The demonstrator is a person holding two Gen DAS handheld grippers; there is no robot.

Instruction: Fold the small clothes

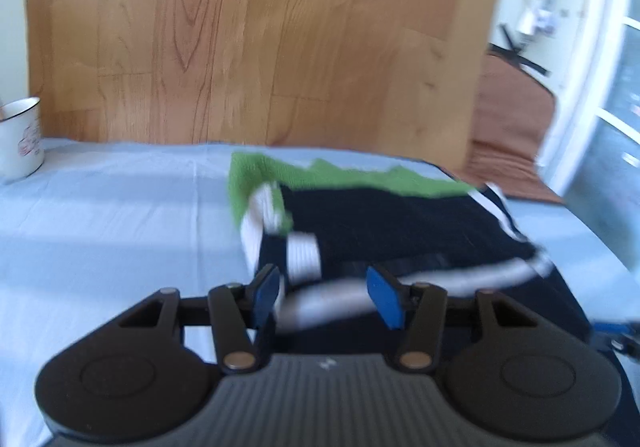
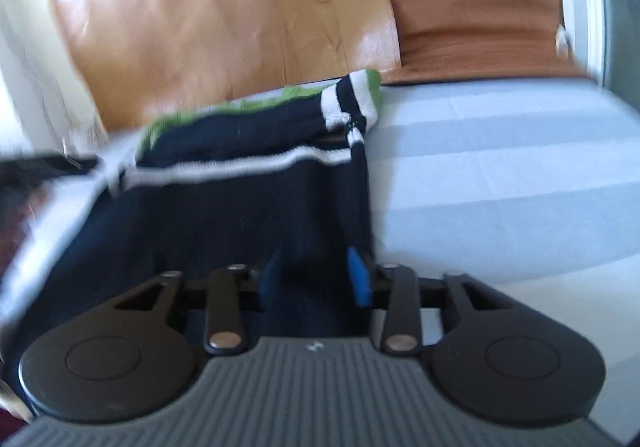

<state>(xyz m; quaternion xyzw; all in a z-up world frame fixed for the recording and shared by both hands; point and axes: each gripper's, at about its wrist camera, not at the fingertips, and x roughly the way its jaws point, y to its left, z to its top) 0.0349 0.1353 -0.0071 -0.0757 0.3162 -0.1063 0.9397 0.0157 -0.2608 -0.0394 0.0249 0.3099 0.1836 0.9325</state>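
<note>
On blue sheet, white mug [image 1: 20,139], red print unreadable

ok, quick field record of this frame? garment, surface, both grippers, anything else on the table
garment: dark navy knit garment with white stripes and green trim, lying partly folded
surface: pale blue cloth covering the table
left gripper: fingers apart over the garment's white-striped near edge, nothing pinched
right gripper: navy fabric between the blue fingers; blur hides whether they pinch it
other: white enamel mug at the far left of the cloth
backdrop: wood-grain panel behind the table
image quality: motion blur in both views
</note>
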